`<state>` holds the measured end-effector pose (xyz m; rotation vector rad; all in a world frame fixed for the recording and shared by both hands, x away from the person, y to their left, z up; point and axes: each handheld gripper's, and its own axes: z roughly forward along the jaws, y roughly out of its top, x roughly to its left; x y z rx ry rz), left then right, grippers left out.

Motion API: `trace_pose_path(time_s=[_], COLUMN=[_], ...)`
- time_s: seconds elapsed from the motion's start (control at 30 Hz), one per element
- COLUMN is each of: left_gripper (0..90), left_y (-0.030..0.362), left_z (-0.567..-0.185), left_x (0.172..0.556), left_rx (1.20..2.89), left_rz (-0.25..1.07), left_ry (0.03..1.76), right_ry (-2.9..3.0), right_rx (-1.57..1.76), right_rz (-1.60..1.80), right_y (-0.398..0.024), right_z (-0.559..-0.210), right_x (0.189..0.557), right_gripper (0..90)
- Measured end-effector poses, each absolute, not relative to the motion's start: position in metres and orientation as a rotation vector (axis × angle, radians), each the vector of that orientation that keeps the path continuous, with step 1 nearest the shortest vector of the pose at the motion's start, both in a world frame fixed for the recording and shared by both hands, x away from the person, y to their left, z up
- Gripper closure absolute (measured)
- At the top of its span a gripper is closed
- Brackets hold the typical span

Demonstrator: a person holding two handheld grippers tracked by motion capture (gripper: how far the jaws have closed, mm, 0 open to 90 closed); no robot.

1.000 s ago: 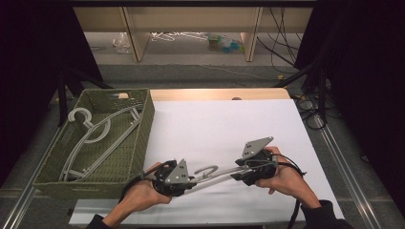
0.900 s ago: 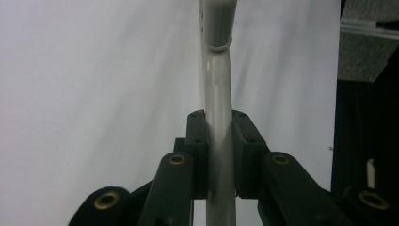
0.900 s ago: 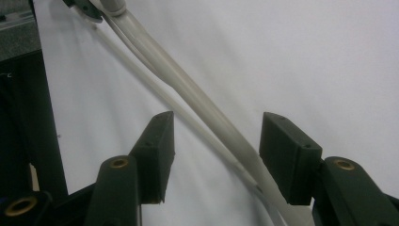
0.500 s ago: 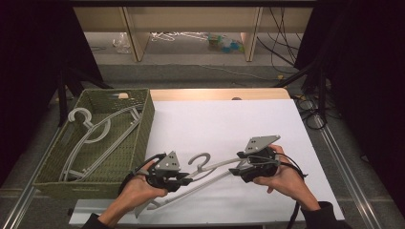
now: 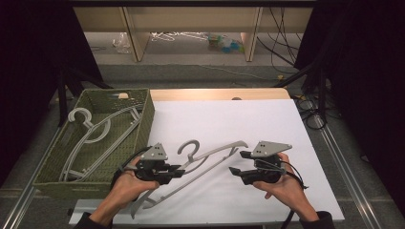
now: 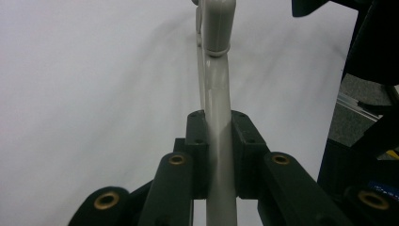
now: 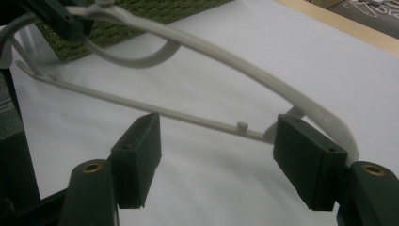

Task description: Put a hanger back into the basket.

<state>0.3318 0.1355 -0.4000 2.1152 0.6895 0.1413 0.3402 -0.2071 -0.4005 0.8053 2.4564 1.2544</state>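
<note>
A grey plastic hanger (image 5: 210,160) lies slanted over the white table sheet (image 5: 229,114), hook (image 5: 190,148) up. My left gripper (image 5: 177,170) is shut on the hanger's arm just below the hook; in the left gripper view the pads (image 6: 195,150) clamp the grey bar (image 6: 219,141). My right gripper (image 5: 237,162) stands open by the hanger's right end. Its jaws have just been opening. In the right gripper view (image 7: 221,160) the pads (image 7: 136,157) are wide apart with nothing between them. The hanger (image 7: 226,59) runs just past the tips, with its end behind the right pad.
A green woven basket (image 5: 147,114) stands at the table's left and holds several grey hangers (image 5: 93,133). A wooden strip (image 5: 215,94) edges the far side of the sheet. Beyond it is a low shelf (image 5: 191,19) with clutter on the floor.
The right gripper has let go of the hanger's right end and its jaws now stand wide. The left hand has lifted its part of the hanger, so the hook sits higher and further left.
</note>
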Motion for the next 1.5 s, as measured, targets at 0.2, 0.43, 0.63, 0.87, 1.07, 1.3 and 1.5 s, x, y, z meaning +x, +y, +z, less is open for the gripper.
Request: trace_pose_path(time_s=[0.2, 0.43, 0.63, 0.87, 1.07, 1.3, 1.5], left_gripper=[78.9, 78.9, 78.9, 78.9, 78.9, 78.9, 78.9], left_y=[0.143, 0.154, 0.165, 0.181, 0.197, 0.220, 0.240], left_z=[-0.392, -0.365, -0.337, -0.312, -0.301, -0.291, -0.285], left_x=[0.330, 0.326, 0.325, 0.326, 0.331, 0.336, 0.340], left_rx=[2.075, 2.023, 2.000, 1.960, 1.947, 1.906, 1.874], left_rz=[0.114, 0.120, 0.162, 0.207, 0.240, 0.267, 0.307], left_ry=[0.722, 0.723, 0.714, 0.721, 0.778, 0.821, 0.853], right_ry=[2.442, 2.444, 2.439, 2.446, 2.432, 2.437, 2.438], right_rx=[0.804, 0.807, 0.811, 0.806, 0.813, 0.808, 0.816], right_rz=[1.249, 1.257, 1.263, 1.281, 1.294, 1.289, 1.286], right_y=[-0.208, -0.213, -0.214, -0.212, -0.214, -0.214, -0.214], right_z=[-0.404, -0.407, -0.410, -0.412, -0.412, -0.413, -0.414], right_x=[0.335, 0.329, 0.325, 0.323, 0.323, 0.323, 0.323], right_gripper=[33.2, 33.2, 32.8, 27.0, 22.8, 23.1, 23.5])
